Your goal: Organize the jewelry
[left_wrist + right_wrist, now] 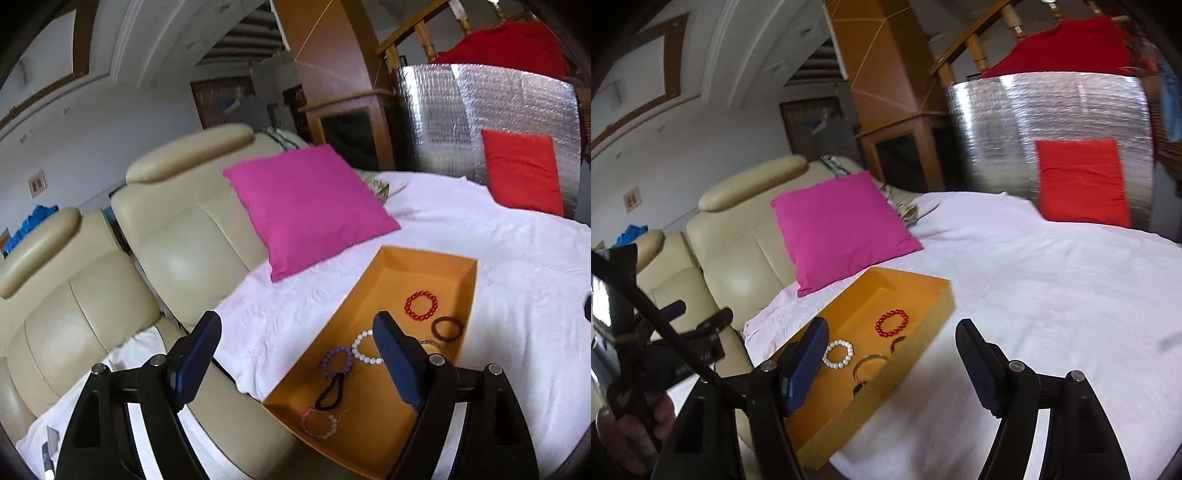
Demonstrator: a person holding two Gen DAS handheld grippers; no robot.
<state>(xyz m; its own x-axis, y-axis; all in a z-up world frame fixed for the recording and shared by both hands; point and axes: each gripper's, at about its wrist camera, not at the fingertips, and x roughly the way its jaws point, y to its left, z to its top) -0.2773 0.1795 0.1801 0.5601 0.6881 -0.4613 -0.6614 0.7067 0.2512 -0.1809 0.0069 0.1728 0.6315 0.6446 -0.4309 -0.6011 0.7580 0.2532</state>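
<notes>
Orange tray [384,266] holds light beaded bracelets; the red bracelet [420,305] looks slippery, best pinched across its band. Both grippers [295,354] [890,354] gape empty.

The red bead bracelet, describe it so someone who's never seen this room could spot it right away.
On the white-covered bed, in front of the pink cushion, lies a shallow orange tray. The red bead bracelet lies flat toward the tray's far end. It is the only bright red, glossy ring; its neighbours are a dark brown bangle and a white bead bracelet.
</notes>
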